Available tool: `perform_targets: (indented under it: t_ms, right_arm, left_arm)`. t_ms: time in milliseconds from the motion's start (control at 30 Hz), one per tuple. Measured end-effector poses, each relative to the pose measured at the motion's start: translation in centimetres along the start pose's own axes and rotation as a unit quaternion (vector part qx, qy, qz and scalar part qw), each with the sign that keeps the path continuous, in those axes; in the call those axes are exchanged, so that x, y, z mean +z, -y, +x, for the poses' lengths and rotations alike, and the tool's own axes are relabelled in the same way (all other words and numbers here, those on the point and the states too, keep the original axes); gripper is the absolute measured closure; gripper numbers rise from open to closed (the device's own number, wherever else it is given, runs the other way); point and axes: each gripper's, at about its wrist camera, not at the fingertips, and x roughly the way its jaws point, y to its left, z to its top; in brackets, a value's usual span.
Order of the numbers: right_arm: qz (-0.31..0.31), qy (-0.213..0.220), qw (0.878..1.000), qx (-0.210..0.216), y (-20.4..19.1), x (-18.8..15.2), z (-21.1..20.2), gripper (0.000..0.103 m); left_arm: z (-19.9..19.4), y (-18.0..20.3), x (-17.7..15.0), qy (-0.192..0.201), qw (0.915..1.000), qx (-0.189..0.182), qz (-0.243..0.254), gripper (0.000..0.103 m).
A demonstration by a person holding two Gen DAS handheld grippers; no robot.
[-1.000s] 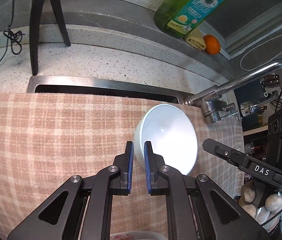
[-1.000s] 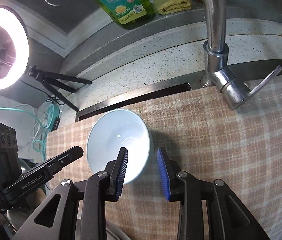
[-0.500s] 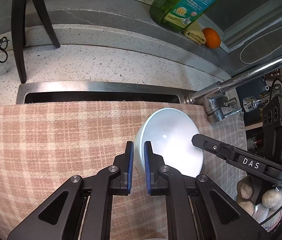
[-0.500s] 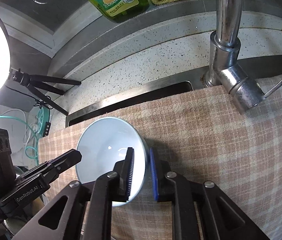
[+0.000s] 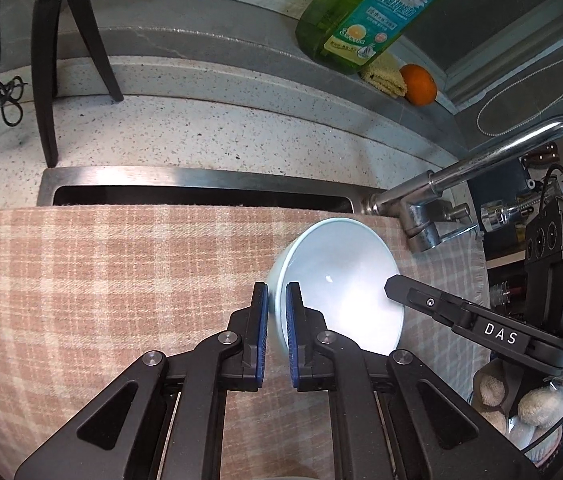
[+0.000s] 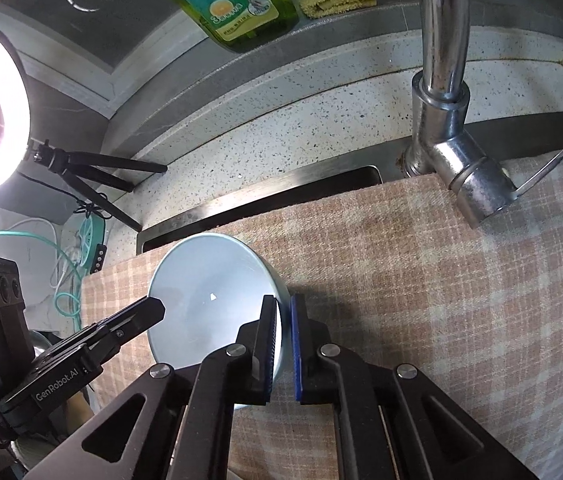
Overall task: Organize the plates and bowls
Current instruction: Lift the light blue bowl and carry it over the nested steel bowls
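the plaid cloth (image 5: 101, 280) hides most of the sink (image 5: 201, 184); the green bottle (image 6: 233, 4) is cut off at the top edge

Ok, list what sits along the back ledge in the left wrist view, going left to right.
Tripod legs → green dish soap bottle → folded yellow cloth → orange.

Home kitchen — faucet (image 6: 443, 92), dish soap (image 5: 369, 12)
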Motion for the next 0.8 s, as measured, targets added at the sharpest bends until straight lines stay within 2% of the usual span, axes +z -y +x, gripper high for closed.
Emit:
perform_targets:
  t_ms: [800]
  right_arm:
    - [-0.038,0.031,0.998,0.029,-1.2,-2.9,-8.3,0.097]
  left_arm:
    - [-6.7,4.9,-3.9,0.066,0.9978,0.000,0.001,0.096]
